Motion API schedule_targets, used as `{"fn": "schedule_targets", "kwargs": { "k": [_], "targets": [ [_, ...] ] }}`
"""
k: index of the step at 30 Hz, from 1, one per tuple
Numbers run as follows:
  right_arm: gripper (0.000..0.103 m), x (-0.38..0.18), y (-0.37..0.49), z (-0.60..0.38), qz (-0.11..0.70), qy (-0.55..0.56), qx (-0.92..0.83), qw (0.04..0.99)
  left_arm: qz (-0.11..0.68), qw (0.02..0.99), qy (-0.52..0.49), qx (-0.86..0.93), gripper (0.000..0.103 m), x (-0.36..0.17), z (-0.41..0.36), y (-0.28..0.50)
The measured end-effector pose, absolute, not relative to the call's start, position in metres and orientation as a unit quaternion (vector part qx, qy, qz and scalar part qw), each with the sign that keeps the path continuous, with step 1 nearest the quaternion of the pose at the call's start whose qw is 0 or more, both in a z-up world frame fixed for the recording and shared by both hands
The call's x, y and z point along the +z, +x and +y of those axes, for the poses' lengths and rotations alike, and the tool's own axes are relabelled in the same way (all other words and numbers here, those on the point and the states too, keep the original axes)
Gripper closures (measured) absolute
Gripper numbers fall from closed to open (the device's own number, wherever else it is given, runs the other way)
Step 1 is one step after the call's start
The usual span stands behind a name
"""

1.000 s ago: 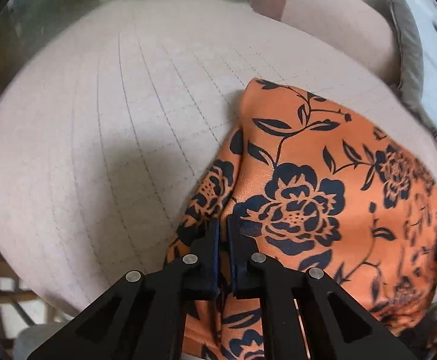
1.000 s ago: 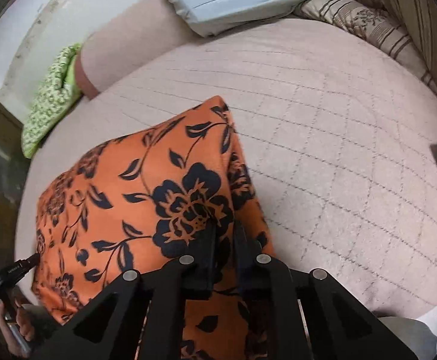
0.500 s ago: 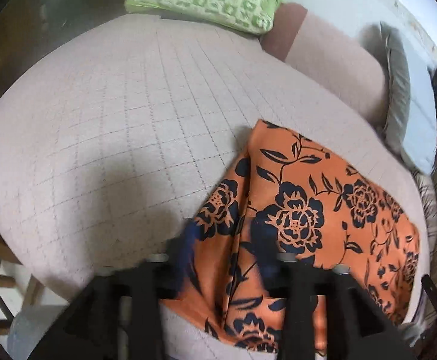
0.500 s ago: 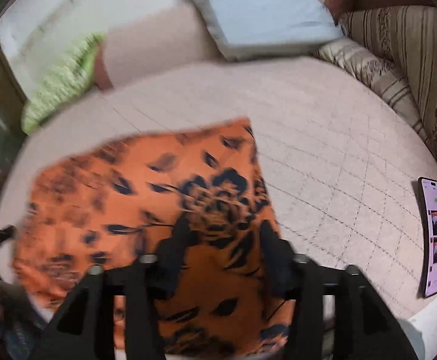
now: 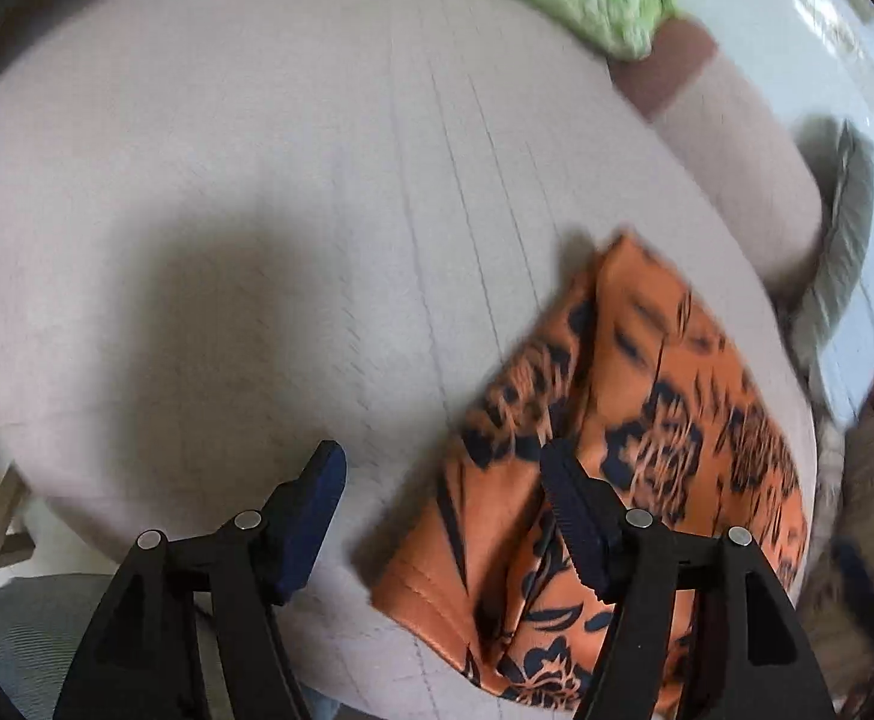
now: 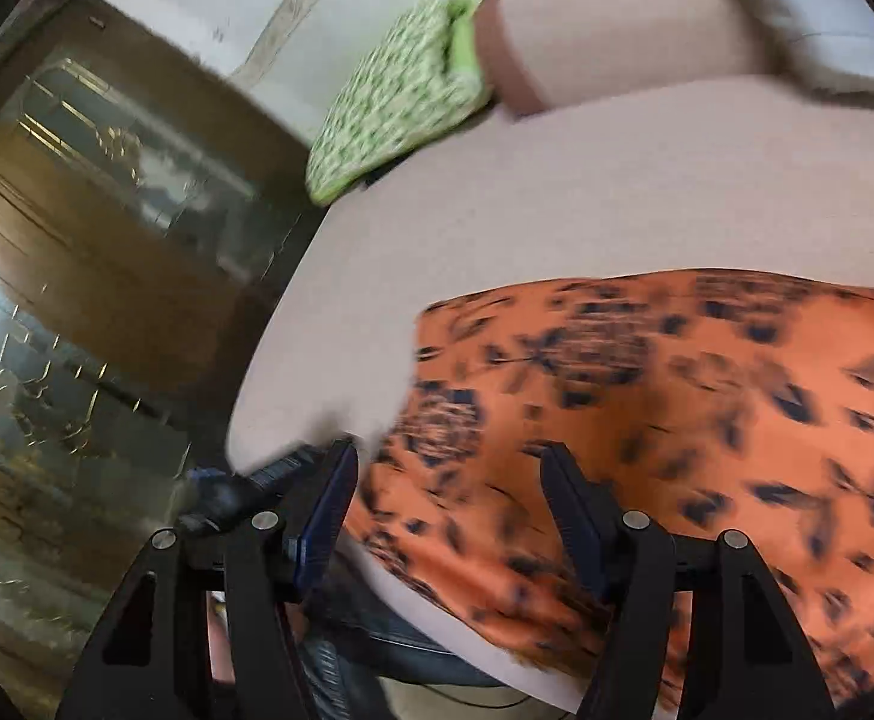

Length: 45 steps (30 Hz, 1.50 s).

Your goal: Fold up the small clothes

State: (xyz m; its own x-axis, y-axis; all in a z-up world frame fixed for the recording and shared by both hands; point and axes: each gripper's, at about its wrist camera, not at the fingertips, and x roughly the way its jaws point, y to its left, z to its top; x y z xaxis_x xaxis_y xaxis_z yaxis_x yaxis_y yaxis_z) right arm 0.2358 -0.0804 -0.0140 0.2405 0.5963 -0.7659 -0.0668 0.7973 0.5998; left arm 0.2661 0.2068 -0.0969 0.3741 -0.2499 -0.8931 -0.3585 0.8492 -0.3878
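My left tongs (image 5: 443, 468) gape, empty | my right tongs (image 6: 446, 474) gape, empty | orange floral garment (image 5: 647, 432) lies folded on quilted bed (image 5: 257, 210) | green pillow (image 6: 395, 96) beyond

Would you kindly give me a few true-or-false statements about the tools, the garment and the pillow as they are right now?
1. Both tools are open. True: the left tool and right tool hold nothing.
2. The orange floral garment lies on the beige quilted bed. True.
3. The left tool grips the garment's edge. False: its fingers are spread, with fabric only near the right finger.
4. The pillow at the bed's far edge is red. False: the pillow is green-patterned.
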Motion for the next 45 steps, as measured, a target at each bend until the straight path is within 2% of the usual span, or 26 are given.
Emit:
{"fn": "schedule_targets", "kwargs": {
  "k": [2,5,8,9,11,12,16,25,28,30,33,34,38,40,42,45],
  "targets": [
    [0.037,-0.027,0.258,-0.055,0.604,0.215,0.224,0.734,0.56,0.792,-0.243,0.015,0.031,-0.094,0.196,0.273],
    [0.037,-0.047,0.282,-0.029,0.644,0.19,0.216,0.709,0.581,0.776,-0.244,-0.044,0.03,-0.1,0.182,0.28],
    [0.037,-0.066,0.303,-0.003,0.683,0.158,0.206,0.683,0.586,0.784,-0.201,-0.038,0.035,-0.099,0.171,0.284],
    [0.037,-0.073,0.311,0.008,0.696,0.145,0.205,0.672,0.583,0.787,-0.199,-0.034,0.058,-0.098,0.171,0.284],
    [0.037,-0.089,0.323,0.027,0.728,0.124,0.195,0.646,0.585,0.768,-0.249,-0.071,0.089,-0.102,0.178,0.285],
    [0.037,-0.095,0.327,0.033,0.737,0.119,0.192,0.637,0.581,0.766,-0.264,-0.073,0.092,-0.103,0.181,0.285],
    [0.037,-0.117,0.339,0.064,0.775,0.088,0.18,0.599,0.545,0.765,-0.328,-0.104,0.094,-0.093,0.198,0.279],
    [0.037,-0.139,0.333,0.117,0.802,-0.069,0.134,0.578,0.501,0.78,-0.349,-0.139,0.096,-0.076,0.202,0.268],
    [0.051,-0.14,0.324,0.123,0.785,-0.114,0.116,0.598,0.481,0.796,-0.339,-0.142,0.1,-0.065,0.203,0.265],
    [0.076,-0.142,0.32,0.121,0.778,-0.135,0.111,0.604,0.464,0.805,-0.339,-0.15,0.102,-0.056,0.203,0.259],
    [0.089,-0.126,0.324,0.098,0.772,-0.083,0.119,0.619,0.463,0.819,-0.311,-0.135,0.102,-0.052,0.199,0.254],
    [0.09,-0.118,0.324,0.093,0.766,-0.078,0.129,0.625,0.471,0.817,-0.304,-0.135,0.102,-0.056,0.194,0.254],
    [0.091,-0.093,0.317,0.07,0.751,-0.05,0.149,0.642,0.448,0.822,-0.329,-0.128,0.099,-0.049,0.206,0.248],
    [0.091,-0.091,0.315,0.066,0.746,-0.035,0.155,0.646,0.429,0.825,-0.354,-0.1,0.082,-0.048,0.22,0.238],
    [0.09,-0.089,0.315,0.054,0.744,-0.018,0.164,0.647,0.421,0.829,-0.363,-0.061,0.026,-0.051,0.23,0.232],
    [0.09,-0.09,0.32,0.05,0.75,0.008,0.171,0.639,0.446,0.811,-0.367,-0.091,0.024,-0.062,0.217,0.24]
  ]
}}
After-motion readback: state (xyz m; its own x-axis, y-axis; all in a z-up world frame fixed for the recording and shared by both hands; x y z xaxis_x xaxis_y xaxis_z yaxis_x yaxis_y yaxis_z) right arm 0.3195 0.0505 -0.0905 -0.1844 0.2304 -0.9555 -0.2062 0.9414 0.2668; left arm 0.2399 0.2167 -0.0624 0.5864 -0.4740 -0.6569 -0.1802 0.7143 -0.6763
